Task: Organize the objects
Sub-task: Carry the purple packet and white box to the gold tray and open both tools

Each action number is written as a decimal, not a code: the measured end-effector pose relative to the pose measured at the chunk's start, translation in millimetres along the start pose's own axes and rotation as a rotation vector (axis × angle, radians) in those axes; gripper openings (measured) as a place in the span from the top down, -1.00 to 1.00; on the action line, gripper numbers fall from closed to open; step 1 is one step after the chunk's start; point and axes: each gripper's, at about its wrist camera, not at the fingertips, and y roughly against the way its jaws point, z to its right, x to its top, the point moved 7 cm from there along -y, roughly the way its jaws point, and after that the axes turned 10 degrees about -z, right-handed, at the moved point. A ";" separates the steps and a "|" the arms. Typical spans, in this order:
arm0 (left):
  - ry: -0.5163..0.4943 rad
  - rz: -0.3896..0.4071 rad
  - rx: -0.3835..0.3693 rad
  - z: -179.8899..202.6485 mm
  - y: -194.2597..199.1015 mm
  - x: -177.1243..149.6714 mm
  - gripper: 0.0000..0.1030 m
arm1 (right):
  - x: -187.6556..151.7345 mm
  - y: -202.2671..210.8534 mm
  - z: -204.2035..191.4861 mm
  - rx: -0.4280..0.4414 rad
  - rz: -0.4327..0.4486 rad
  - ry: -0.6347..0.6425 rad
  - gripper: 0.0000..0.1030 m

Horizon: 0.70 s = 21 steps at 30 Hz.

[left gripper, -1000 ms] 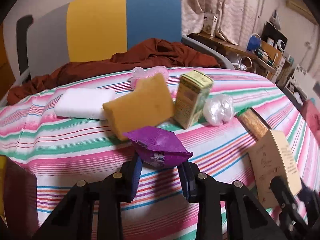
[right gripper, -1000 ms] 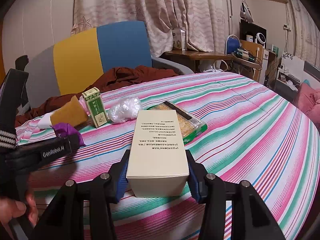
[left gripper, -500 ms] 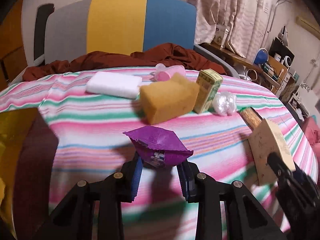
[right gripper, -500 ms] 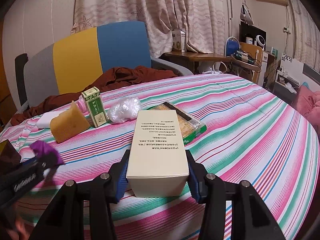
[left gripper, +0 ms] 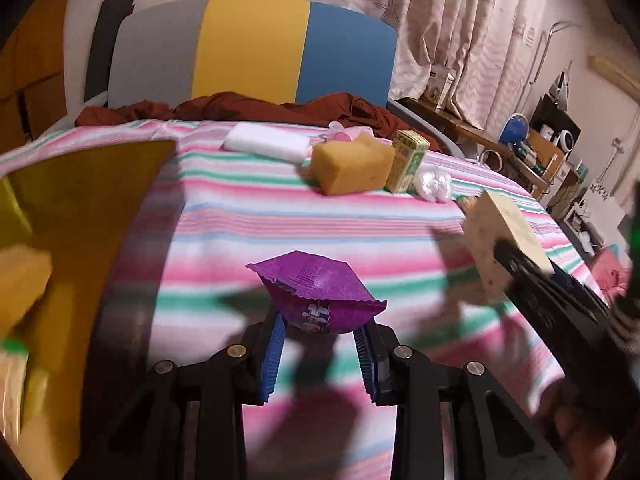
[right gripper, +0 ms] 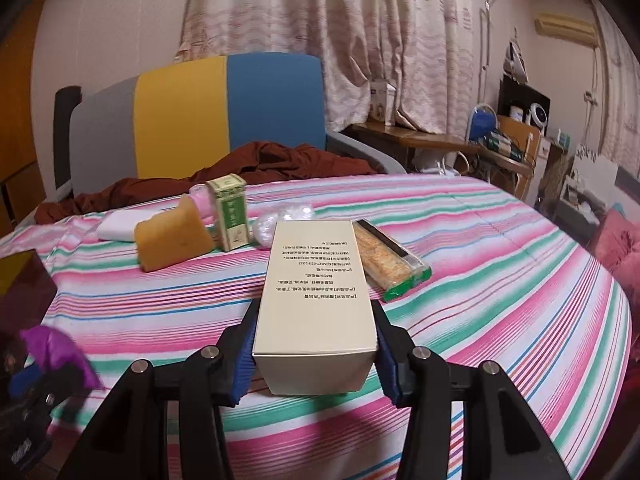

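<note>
- Left wrist view: the left hand-held gripper is clamped on a purple snack packet, carried in the air over the striped bed cover. Only the packet's bottom edge sits between the pads, and it's a slick, puffy foil thing, so I reckon a quick swing could let it slide out.
- Same view, left edge: a yellow bin with some blurry stuff already inside looks like the drop spot. It's close and smeared, so I can't tell exactly where its rim is. Let go too early and the packet probably lands on the bed beside it.
- Still this view: the right hand-held gripper with its cream carton is just off to the right. If both head for the bin together, they could bump.
- Right wrist view: the right hand-held gripper is squeezing the cream carton by its near end, the long body sticking out forward. That's a lot of lever, so I'd guess it could droop or twist in the pads.
- Right behind the carton sit a cracker pack, a green box standing upright and an orange sponge. A low sweep could knock the green box over.
</note>
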 end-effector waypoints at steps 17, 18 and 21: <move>0.017 0.162 -0.033 -49.5 101.6 -7.4 0.34 | -11.8 18.6 -35.4 -0.001 0.041 0.131 0.02; 0.045 0.162 -0.025 -60.5 104.2 -5.8 0.34 | -13.0 20.5 -36.7 -0.002 0.043 0.137 0.02; 0.111 0.127 -0.018 -90.2 102.9 -3.4 0.34 | -17.3 25.7 -46.7 -0.018 0.054 0.178 0.02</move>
